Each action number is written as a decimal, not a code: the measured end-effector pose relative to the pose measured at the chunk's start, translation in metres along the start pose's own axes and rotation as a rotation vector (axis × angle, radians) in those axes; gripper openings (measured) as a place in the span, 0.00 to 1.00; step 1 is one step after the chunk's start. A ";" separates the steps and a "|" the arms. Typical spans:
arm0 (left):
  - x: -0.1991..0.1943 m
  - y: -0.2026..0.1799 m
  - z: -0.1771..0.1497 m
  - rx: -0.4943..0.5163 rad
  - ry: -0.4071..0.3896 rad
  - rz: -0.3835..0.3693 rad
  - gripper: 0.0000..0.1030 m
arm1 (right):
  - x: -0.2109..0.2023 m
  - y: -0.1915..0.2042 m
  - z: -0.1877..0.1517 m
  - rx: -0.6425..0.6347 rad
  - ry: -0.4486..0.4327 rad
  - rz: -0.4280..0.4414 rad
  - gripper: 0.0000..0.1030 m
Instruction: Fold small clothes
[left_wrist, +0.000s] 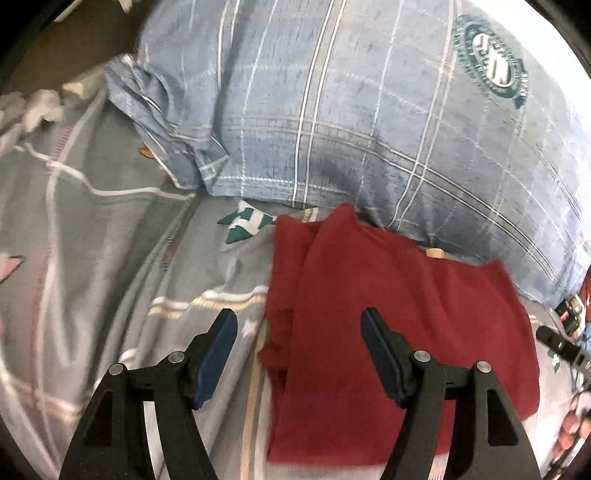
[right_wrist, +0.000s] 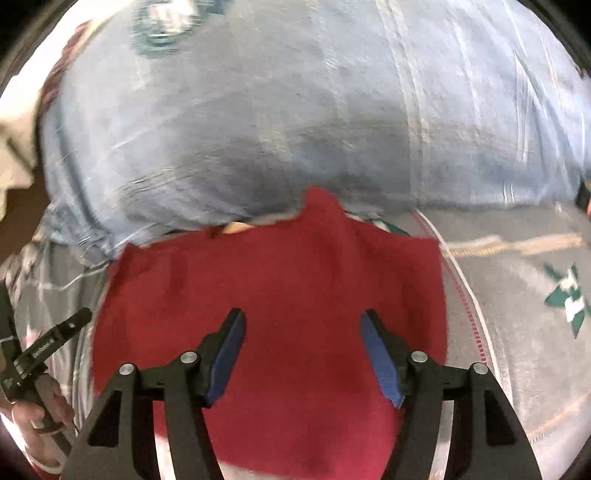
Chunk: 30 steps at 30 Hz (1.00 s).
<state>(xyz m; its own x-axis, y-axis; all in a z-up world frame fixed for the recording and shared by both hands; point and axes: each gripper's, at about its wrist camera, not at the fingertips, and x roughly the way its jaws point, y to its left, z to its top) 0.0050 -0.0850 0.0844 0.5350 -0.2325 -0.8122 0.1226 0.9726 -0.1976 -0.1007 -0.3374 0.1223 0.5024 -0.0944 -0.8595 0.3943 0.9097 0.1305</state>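
Observation:
A dark red folded garment (left_wrist: 399, 321) lies flat on the grey patterned bedsheet (left_wrist: 110, 258), its far edge against a blue checked pillow (left_wrist: 351, 110). It also shows in the right wrist view (right_wrist: 280, 291). My left gripper (left_wrist: 299, 325) is open and empty, hovering over the garment's left edge. My right gripper (right_wrist: 303, 325) is open and empty above the middle of the garment. The other gripper shows at the right edge of the left wrist view and at the left edge of the right wrist view.
The blue checked pillow (right_wrist: 295, 110) with a round green emblem (left_wrist: 491, 61) blocks the far side. The grey sheet (right_wrist: 517, 295) with green motifs spreads left and right of the garment. White fabric (left_wrist: 33, 110) lies at the far left by a dark floor.

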 end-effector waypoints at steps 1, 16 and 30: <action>-0.008 -0.001 -0.004 0.009 -0.008 0.004 0.67 | -0.006 0.010 0.001 -0.016 0.000 0.017 0.65; -0.002 0.000 -0.020 0.128 -0.040 0.164 0.67 | 0.072 0.173 0.029 -0.205 0.109 0.258 0.69; 0.031 0.012 -0.003 0.096 -0.007 0.210 0.67 | 0.154 0.211 0.042 -0.179 0.240 0.273 0.67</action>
<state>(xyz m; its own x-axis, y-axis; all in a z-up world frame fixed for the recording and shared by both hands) 0.0209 -0.0803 0.0552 0.5629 -0.0253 -0.8261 0.0868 0.9958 0.0287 0.0921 -0.1774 0.0384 0.3681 0.2383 -0.8987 0.1199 0.9464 0.3000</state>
